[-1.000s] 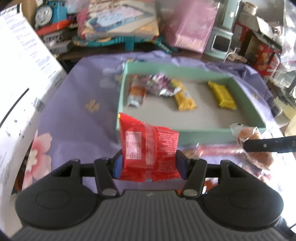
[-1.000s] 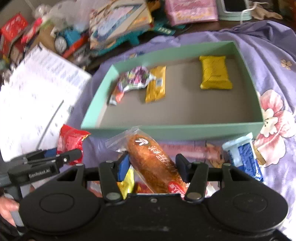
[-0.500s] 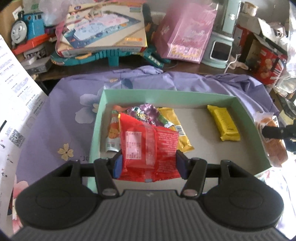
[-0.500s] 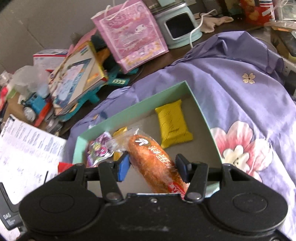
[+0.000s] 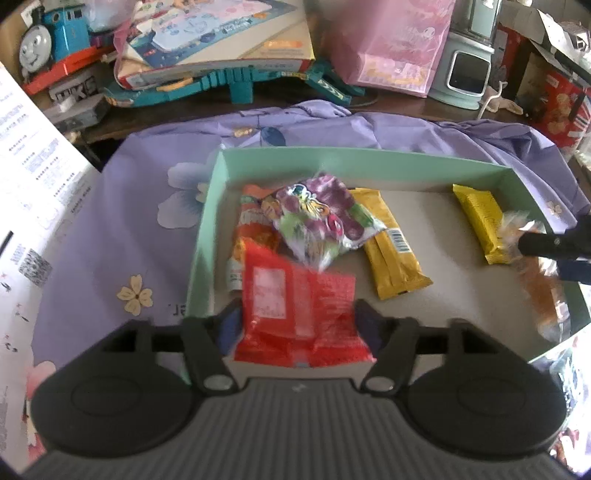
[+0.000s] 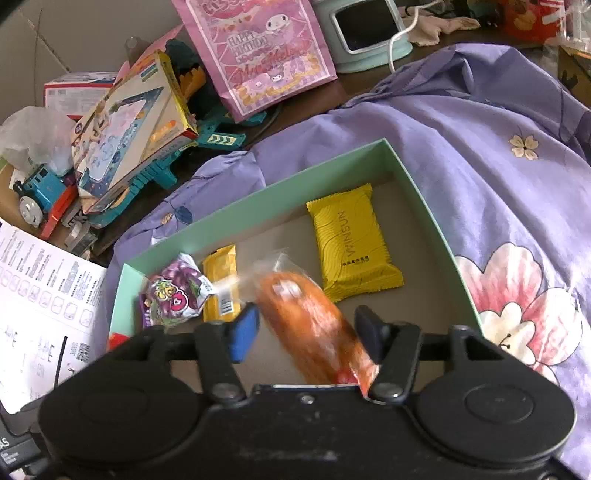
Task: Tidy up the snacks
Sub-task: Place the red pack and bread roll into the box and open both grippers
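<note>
A shallow green box [image 5: 332, 155] lies on a purple flowered cloth [image 5: 110, 229]. My left gripper [image 5: 297, 321] hangs over its near left part with its jaws opening. A blurred red snack packet [image 5: 295, 295] sits loose between them, and neither pad presses on it. My right gripper [image 6: 306, 328] is over the same box [image 6: 258, 195], its jaws also opening. A blurred orange bread packet [image 6: 310, 325] slips between them, clear of the blue pad. In the box lie a purple candy bag [image 5: 321, 218], a long yellow bar [image 5: 391, 251] and a yellow packet [image 6: 351, 243].
A white printed sheet [image 5: 33, 192] lies left of the box. Behind it stand a toy train [image 5: 48, 33], a boxed toy set [image 5: 218, 40], a pink gift bag [image 6: 258, 48] and a pale green appliance [image 5: 465, 70]. The cloth [image 6: 498, 166] spreads to the right.
Both grippers have moved from the cloth in front of the box to above its inside. Their jaws have widened, and the red packet and the bread packet have come loose.
</note>
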Motion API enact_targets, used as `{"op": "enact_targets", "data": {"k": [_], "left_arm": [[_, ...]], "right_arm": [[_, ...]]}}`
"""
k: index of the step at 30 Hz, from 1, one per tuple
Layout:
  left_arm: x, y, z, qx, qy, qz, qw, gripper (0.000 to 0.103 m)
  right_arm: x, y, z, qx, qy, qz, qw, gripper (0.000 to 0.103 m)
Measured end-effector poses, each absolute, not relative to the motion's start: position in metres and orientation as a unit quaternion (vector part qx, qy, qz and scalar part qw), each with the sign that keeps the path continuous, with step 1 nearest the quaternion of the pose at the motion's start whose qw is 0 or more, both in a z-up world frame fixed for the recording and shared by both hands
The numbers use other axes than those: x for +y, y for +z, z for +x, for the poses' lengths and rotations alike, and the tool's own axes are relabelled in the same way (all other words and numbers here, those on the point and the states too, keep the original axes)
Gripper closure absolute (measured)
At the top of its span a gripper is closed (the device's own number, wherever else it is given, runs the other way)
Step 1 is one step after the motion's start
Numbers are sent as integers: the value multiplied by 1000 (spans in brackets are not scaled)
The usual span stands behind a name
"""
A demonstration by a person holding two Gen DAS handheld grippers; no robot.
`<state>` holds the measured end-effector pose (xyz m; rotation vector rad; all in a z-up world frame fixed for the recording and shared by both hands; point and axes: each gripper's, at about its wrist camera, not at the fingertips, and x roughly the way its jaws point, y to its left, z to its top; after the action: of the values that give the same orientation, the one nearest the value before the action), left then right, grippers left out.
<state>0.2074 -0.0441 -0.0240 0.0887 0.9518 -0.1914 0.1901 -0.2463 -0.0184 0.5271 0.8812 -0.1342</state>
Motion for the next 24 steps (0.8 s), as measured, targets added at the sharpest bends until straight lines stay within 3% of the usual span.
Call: {"op": "enact_targets", "data": {"k": [2, 24], "left_arm": [[-44, -18, 203, 439, -88, 45, 893, 0], [-37, 7, 127, 441, -108, 48, 890, 0]], "right_arm": [[-247, -13, 185, 409, -64, 250, 875, 3], [-230, 14, 97, 411, -44, 222, 883, 0]]}}
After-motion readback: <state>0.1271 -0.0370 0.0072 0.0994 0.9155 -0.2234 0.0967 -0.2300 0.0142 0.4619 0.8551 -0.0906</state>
